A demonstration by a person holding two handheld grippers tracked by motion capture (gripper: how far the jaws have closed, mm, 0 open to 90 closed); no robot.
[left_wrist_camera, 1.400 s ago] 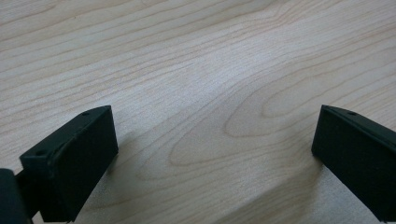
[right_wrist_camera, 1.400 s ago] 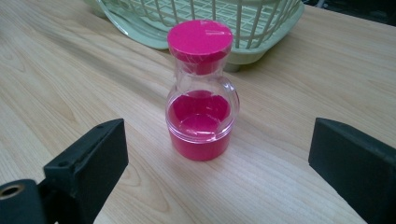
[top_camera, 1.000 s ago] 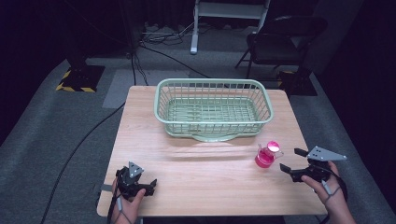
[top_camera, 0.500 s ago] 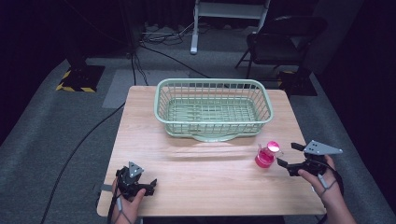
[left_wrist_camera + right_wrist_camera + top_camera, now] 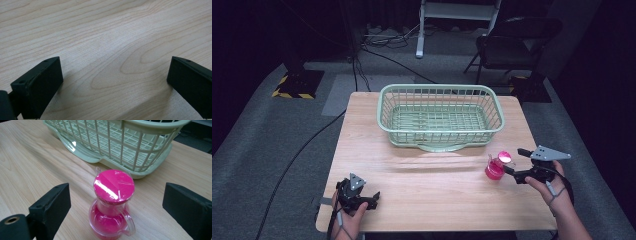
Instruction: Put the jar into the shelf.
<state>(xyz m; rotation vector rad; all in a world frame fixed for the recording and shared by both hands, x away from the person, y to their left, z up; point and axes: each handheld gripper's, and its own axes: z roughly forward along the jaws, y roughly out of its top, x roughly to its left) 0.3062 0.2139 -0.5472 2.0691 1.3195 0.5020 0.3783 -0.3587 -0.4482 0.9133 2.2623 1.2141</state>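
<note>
Right gripper view: unlabelled pink jug

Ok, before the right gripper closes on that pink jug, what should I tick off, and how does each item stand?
1. Right gripper jaws open wide enough: ok.
2. Pink jug centred between the jaws: ok in the right gripper view.
3. Jug upright, lid on: ok.
4. Jaws touching the jug: not ok, gaps on both sides.
5. Green basket free of items to receive the jug: ok.
6. Left gripper out of the way: ok, open at the near left of the table.
</note>
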